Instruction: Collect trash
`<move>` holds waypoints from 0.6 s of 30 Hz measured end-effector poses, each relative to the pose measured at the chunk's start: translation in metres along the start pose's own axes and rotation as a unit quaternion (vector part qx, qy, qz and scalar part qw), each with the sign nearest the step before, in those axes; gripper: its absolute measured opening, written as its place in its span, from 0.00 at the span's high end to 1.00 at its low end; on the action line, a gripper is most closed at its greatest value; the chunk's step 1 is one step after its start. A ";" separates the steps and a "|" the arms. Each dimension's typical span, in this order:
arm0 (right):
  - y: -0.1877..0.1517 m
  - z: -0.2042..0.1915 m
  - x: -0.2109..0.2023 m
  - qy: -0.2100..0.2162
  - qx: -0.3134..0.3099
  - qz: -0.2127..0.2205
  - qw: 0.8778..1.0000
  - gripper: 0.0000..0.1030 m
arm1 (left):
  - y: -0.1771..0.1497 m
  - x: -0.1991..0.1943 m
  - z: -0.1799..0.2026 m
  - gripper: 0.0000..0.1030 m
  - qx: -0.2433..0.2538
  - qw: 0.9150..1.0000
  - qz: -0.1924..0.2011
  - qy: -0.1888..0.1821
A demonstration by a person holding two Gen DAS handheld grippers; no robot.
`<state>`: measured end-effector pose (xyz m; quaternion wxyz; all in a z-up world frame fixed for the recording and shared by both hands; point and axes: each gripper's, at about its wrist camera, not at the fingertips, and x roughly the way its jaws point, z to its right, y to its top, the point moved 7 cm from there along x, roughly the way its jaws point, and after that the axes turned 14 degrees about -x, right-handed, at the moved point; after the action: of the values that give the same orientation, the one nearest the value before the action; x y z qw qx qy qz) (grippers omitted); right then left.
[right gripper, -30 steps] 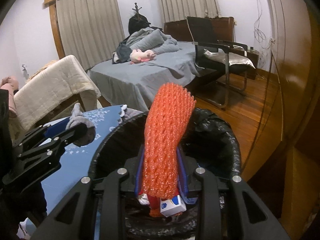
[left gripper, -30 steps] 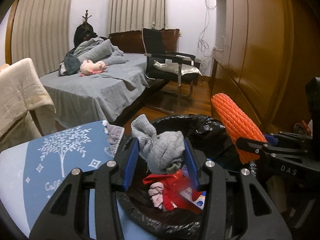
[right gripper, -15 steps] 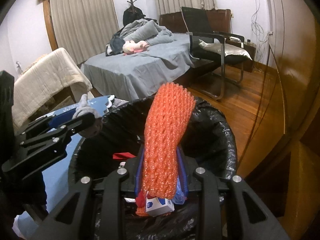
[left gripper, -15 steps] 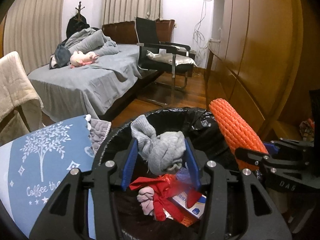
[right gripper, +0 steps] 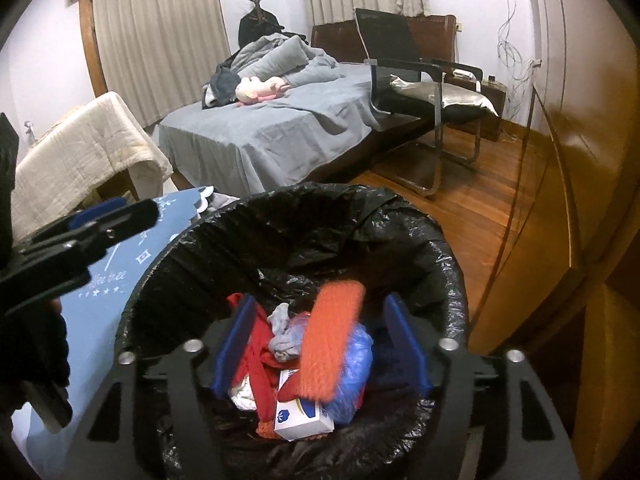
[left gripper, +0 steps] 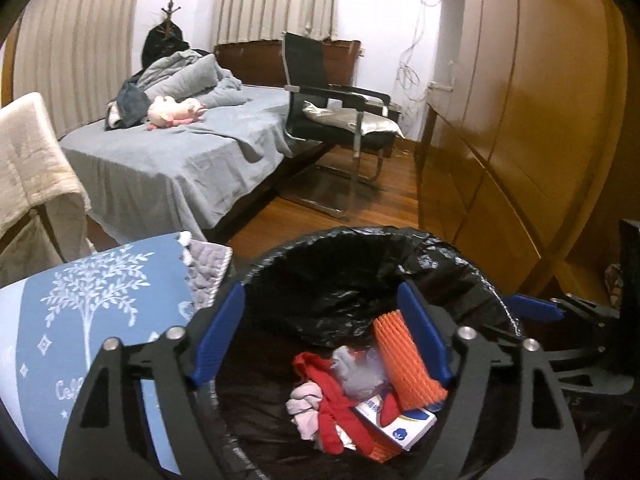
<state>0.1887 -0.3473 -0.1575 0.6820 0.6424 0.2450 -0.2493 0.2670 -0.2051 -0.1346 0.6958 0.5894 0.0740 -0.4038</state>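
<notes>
A bin with a black liner [left gripper: 360, 236] stands right under both grippers. My left gripper [left gripper: 320, 296] hangs over its mouth; its jaws are opening with nothing between the blue pads. The grey sock [left gripper: 356, 372] lies blurred on the trash below, beside a red cloth [left gripper: 332, 400] and a white-and-blue box [left gripper: 400, 424]. My right gripper [right gripper: 320, 304] is also opening. The orange foam net [right gripper: 332, 340] is loose and blurred, dropping onto a blue plastic bag [right gripper: 356, 364] in the bin [right gripper: 312, 196]. Neither gripper holds anything.
A table with a blue tree-print cloth [left gripper: 80, 312] touches the bin's left side. Behind are a grey bed [left gripper: 180, 152], a black chair [left gripper: 332, 116] and a blanket-draped seat [right gripper: 80, 152]. A wooden wardrobe [left gripper: 520, 140] runs along the right, with wood floor between.
Both grippers spread their jaws. The grey sock left the left pads and the orange net left the right pads, and both fell into the bin. Both grippers moved closer over the bin.
</notes>
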 end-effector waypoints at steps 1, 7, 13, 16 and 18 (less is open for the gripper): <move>0.000 0.000 -0.002 -0.001 0.000 0.002 1.000 0.25 | 0.001 -0.003 -0.002 0.19 -0.001 1.000 0.001 0.003; 0.008 -0.009 -0.019 -0.003 -0.010 0.016 1.000 0.07 | 0.001 -0.027 -0.017 0.11 0.000 1.000 0.009 0.026; 0.016 -0.023 -0.038 0.007 -0.018 0.029 0.999 0.06 | 0.002 -0.058 -0.027 0.08 0.002 0.999 0.023 0.043; 0.022 -0.031 -0.050 0.013 -0.023 0.039 0.999 0.06 | 0.002 -0.074 -0.031 0.07 0.005 0.998 0.033 0.052; 0.026 -0.037 -0.059 0.021 -0.022 0.044 0.999 0.06 | 0.001 -0.087 -0.034 0.07 0.004 0.997 0.041 0.058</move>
<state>0.1603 -0.3076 -0.1014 0.7008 0.6427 0.2362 -0.2000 0.2230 -0.1344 -0.0934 0.7038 0.6175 0.0886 -0.3400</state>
